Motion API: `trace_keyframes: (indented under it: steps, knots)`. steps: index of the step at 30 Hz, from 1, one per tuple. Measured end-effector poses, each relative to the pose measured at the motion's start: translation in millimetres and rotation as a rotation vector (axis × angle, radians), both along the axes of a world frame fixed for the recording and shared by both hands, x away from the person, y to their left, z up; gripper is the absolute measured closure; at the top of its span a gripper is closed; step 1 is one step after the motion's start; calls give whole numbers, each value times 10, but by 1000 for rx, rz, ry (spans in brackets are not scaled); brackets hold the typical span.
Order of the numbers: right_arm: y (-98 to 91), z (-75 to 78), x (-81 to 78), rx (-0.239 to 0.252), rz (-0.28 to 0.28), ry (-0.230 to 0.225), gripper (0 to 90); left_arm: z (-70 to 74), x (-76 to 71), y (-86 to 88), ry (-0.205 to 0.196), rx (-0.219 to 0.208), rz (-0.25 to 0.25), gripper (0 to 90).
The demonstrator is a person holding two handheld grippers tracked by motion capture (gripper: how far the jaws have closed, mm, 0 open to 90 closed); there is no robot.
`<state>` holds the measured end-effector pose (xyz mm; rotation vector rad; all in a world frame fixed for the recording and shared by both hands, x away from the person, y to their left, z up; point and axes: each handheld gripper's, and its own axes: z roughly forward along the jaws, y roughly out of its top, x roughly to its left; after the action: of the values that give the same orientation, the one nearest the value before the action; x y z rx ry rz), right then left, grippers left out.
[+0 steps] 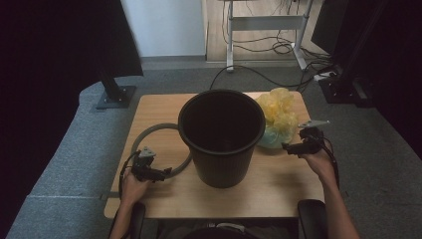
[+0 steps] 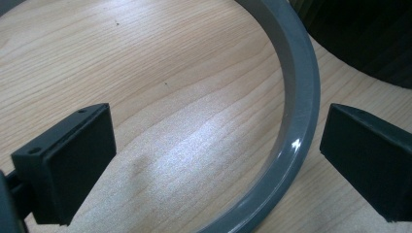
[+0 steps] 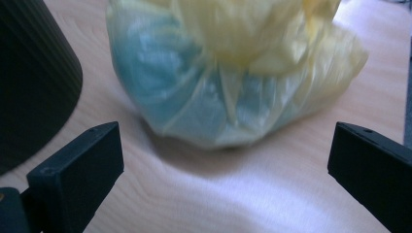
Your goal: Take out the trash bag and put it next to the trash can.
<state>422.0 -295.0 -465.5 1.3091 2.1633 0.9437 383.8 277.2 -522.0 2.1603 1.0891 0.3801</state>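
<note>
The left gripper (image 2: 214,160) holds its fingers wide apart astride the grey ring (image 2: 296,121) lying on the desk (image 1: 278,184) beside the black bin (image 1: 221,134). The right gripper (image 3: 226,170), fingers spread too, faces the yellow bag (image 3: 233,73) near the bin.

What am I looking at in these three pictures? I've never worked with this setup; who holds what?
A person sits at a wooden table holding a two-jaw tool in each hand. The high view looks down from above; each gripper view rides on its own tool. On the table stand a black bin, a grey ring beside it and a yellow bag. The left gripper is open, astride the ring's rim. The right gripper is open, facing the bag. Nothing is held.
</note>
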Motion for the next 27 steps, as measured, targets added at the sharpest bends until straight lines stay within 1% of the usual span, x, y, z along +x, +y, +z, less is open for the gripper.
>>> trace_keyframes:
  steps: [3,6,9,11,13,15,19,21,22,23,24,27]
  knots:
    - [-20,-130,-63,7,-7,10,1,-11,3,5,0,0,3,0]
    - [-28,-253,-123,-3,-12,17,13,-20,5,13,0,1,3,0]
    - [-40,-369,-178,8,-21,20,16,-23,8,22,-3,-5,6,0]
    - [-49,-454,-211,7,-26,19,24,-27,9,28,-3,-6,8,0]
    - [-65,-539,-235,12,-30,27,24,-29,9,30,-3,-5,8,0]
    - [-79,-609,-248,5,-39,37,30,-29,9,28,-4,-6,7,0]
    - [-77,-751,-279,-9,-42,42,34,-33,10,24,-3,-2,6,0]
    - [-69,-830,-290,-29,-41,50,34,-34,10,23,-4,0,5,0]
    - [-66,-870,-293,-38,-40,55,3,-35,10,22,-4,1,4,0]
    - [-73,-907,-294,-6,-51,47,0,-35,10,22,-4,3,4,0]
    - [-80,-918,-297,10,-62,45,0,-35,9,21,-4,4,5,0]
    - [-77,-919,-300,9,-68,46,0,-36,10,18,-2,5,6,0]
